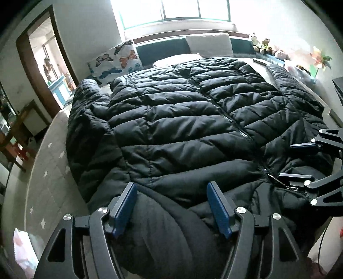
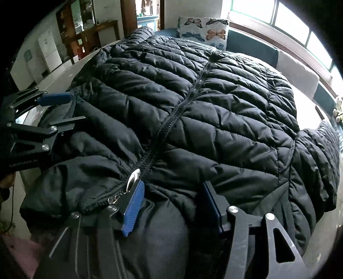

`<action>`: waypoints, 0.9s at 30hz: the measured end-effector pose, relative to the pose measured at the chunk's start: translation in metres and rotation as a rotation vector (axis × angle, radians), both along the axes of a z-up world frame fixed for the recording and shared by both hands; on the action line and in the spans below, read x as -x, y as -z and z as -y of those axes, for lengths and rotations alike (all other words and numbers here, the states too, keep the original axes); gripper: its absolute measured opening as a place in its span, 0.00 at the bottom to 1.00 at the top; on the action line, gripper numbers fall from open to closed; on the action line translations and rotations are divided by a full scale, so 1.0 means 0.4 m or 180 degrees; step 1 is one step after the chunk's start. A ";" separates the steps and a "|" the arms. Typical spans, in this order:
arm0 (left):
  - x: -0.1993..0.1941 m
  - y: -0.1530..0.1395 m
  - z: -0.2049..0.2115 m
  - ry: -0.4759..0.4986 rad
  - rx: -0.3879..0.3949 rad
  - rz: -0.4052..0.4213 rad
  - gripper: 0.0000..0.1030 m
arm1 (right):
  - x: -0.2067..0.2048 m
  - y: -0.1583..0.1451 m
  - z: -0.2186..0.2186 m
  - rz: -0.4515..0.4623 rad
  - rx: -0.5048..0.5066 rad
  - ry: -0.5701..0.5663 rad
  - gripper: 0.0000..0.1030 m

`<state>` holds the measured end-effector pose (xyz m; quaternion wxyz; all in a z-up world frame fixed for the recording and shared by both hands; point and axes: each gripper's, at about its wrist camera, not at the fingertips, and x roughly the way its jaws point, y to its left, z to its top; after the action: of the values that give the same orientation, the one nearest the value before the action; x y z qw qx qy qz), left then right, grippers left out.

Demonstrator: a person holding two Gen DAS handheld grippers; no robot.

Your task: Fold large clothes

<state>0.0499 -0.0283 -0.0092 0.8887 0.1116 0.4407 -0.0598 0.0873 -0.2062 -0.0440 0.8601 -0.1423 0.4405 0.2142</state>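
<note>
Black puffer jacket [image 1: 182, 120] spread zipped-up across the bed [image 1: 53, 171]

Its near hem drops out of view under both spread claws, left claw [image 1: 172, 206], right claw [image 2: 171, 203], neither pinching anything; butterfly pillow [image 1: 115, 60] and window [image 1: 173, 8] beyond the jacket.

jacket [image 1: 182, 120] covers bed, bare bedspread [image 1: 51, 171] along left edge

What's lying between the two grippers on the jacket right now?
Between the left gripper and right gripper, along the jacket hem, sits the zipper's metal pull, clearest in the right wrist view.
</note>
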 end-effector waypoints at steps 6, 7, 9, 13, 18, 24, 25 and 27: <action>0.003 -0.003 -0.003 -0.0064 -0.0082 0.0048 0.70 | 0.021 0.000 0.004 0.0004 -0.0036 0.0011 0.60; 0.003 -0.003 -0.004 -0.0073 -0.0098 0.0052 0.70 | 0.021 0.000 0.004 0.0006 -0.0039 0.0014 0.60; 0.001 -0.003 -0.007 -0.0081 -0.0087 0.0046 0.70 | 0.022 0.001 0.005 0.0011 -0.0043 0.0016 0.60; -0.001 -0.006 -0.014 -0.0111 -0.0083 0.0052 0.70 | 0.022 0.001 0.005 0.0012 -0.0041 0.0012 0.60; -0.004 0.000 -0.021 -0.0139 -0.0076 0.0033 0.73 | 0.023 0.001 0.004 0.0015 -0.0039 0.0015 0.60; -0.005 0.001 -0.024 -0.0168 -0.0105 0.0055 0.80 | 0.022 0.001 0.004 0.0012 -0.0044 0.0015 0.61; -0.005 0.001 -0.024 -0.0171 -0.0107 0.0055 0.80 | 0.022 0.001 0.004 0.0014 -0.0039 0.0012 0.61; -0.005 0.002 -0.024 -0.0174 -0.0111 0.0056 0.80 | 0.022 0.001 0.004 0.0012 -0.0040 0.0011 0.61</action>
<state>0.0520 -0.0185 -0.0099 0.8917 0.1156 0.4368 -0.0268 0.0785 -0.2079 -0.0445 0.8623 -0.1365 0.4377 0.2152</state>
